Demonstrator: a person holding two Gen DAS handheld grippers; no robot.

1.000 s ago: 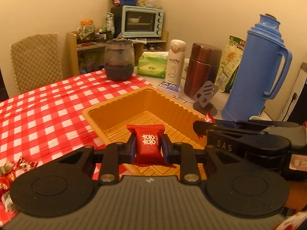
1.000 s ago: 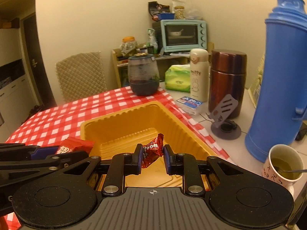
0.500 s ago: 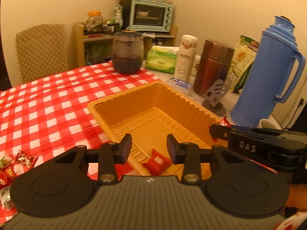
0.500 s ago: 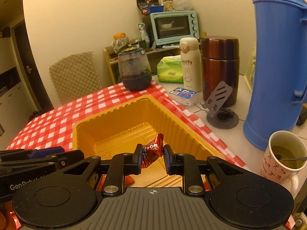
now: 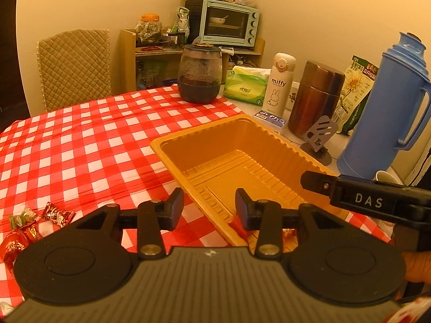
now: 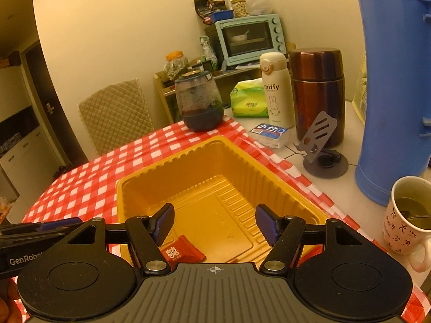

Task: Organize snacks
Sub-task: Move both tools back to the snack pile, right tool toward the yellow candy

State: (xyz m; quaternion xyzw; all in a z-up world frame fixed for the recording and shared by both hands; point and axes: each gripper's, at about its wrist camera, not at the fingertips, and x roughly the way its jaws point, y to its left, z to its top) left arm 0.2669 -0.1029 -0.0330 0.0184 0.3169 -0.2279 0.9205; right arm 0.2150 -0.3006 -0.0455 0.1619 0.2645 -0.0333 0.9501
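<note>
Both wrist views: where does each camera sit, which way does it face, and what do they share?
Left wrist: behind the open left gripper, looking down over the yellow tray; the right gripper shows at right.
Right wrist: behind the open right gripper, above the tray's near end, where a red snack packet lies; the left gripper shows at left.
Shared: tray, checked tablecloth, blue thermos.

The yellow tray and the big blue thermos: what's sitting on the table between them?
In the right wrist view, between the yellow tray and the blue thermos run the checked cloth's edge and bare white tabletop, with a grey phone stand there.
</note>
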